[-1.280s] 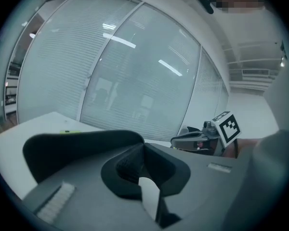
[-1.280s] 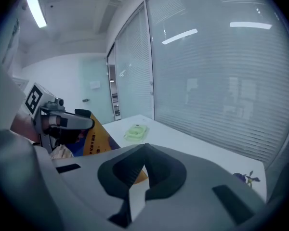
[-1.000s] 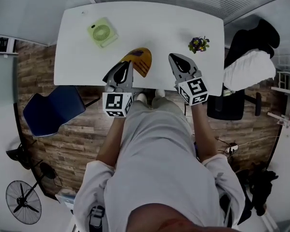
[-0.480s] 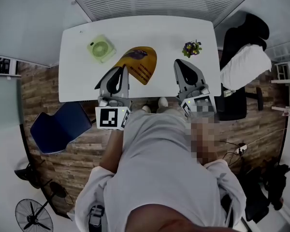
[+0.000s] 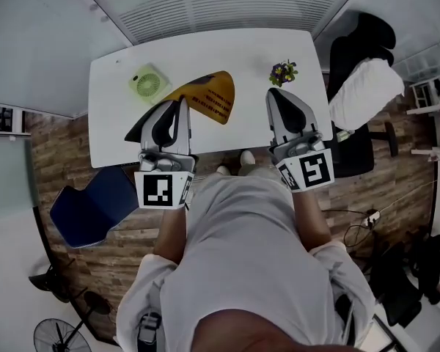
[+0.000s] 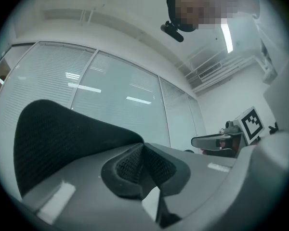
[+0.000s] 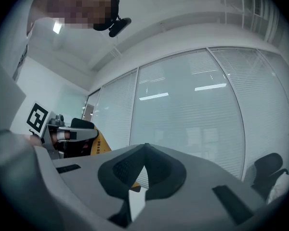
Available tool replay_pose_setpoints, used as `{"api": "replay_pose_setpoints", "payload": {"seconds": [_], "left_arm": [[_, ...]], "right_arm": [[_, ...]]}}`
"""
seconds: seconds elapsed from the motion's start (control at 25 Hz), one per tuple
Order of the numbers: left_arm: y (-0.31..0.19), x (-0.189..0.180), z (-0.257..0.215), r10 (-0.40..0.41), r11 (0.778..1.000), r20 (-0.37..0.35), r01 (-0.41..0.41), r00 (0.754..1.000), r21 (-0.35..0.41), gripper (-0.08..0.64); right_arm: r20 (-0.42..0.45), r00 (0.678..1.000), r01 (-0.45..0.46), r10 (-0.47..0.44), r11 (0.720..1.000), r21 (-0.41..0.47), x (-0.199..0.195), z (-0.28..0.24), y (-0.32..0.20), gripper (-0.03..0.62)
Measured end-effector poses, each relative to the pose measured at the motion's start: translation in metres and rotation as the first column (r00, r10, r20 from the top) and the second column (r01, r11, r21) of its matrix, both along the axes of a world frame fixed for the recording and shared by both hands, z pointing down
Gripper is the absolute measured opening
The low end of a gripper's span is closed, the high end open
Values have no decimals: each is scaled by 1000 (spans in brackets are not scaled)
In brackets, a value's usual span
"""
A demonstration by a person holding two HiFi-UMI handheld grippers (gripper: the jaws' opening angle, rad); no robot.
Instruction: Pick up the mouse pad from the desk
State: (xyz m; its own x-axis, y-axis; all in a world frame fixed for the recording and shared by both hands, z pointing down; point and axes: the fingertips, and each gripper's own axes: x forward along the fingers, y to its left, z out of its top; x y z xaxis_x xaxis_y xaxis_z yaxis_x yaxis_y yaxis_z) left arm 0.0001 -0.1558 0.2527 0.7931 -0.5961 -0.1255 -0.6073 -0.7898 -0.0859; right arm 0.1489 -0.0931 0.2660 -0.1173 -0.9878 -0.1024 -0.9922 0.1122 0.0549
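Note:
The orange-yellow mouse pad [image 5: 207, 97] lies on the white desk [image 5: 235, 53], near the middle of its front half. In the head view my left gripper [image 5: 182, 103] hangs over the pad's left edge, jaws shut with nothing between them. My right gripper [image 5: 273, 94] is to the right of the pad, apart from it, also shut and empty. The right gripper view shows the left gripper [image 7: 94, 134] at the left with a piece of the pad [image 7: 100, 144] behind it. The left gripper view shows the right gripper [image 6: 202, 141] and no pad. Both grippers point about level.
A small green fan [image 5: 148, 84] stands on the desk's left part and a small flower pot [image 5: 282, 72] on its right. A blue chair [image 5: 95, 204] sits at the front left, a black office chair with a white cloth [image 5: 367, 86] at the right. Glass walls with blinds lie ahead.
Both grippers have risen from the desk's front edge and now reach out over the desk. More of the mouse pad shows beside the left gripper. The jaws stayed shut.

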Motion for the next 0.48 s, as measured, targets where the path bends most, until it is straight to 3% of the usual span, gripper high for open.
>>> {"api": "replay_pose_setpoints", "payload": {"seconds": [0.48], "left_arm": [[21,0,1,1,1000,-25,-2,1000,-28,0]], "right_arm": [[-27,1000,-2,1,999,-39,-13,10,10,0]]}}
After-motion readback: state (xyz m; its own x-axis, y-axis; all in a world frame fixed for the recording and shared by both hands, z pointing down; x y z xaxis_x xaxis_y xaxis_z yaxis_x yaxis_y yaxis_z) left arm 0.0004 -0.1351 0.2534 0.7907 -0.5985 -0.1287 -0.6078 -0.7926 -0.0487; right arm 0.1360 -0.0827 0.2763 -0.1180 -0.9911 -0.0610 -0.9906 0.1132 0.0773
